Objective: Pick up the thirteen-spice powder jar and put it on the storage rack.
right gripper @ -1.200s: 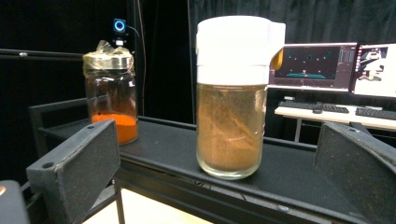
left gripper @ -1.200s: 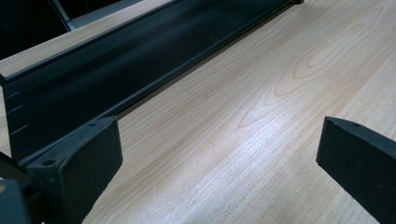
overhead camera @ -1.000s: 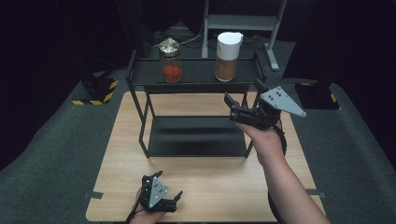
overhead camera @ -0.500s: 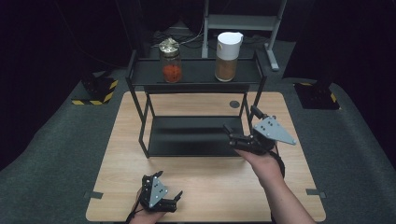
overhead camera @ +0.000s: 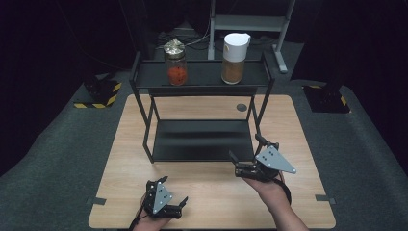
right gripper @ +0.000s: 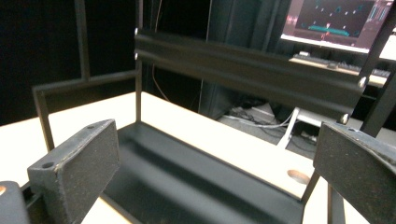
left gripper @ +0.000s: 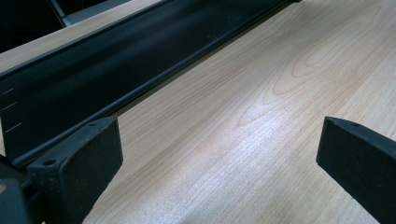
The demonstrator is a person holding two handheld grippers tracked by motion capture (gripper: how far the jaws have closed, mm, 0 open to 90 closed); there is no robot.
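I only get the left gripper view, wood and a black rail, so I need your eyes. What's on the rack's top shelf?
Observer: Two things stand on the top shelf: a jar of red contents and a white-lidded container.
Operator: Where's the right gripper?
Observer: The right gripper is at the front right corner of the rack, jaws open, holding nothing.
Operator: And mine?
Observer: The left gripper is near the front edge of the table, left of centre.

room dark | floor (overhead camera: 57, 159) grey carpet | table (overhead camera: 288, 120) lt wood | monitor (right gripper: 338, 21) lit at back
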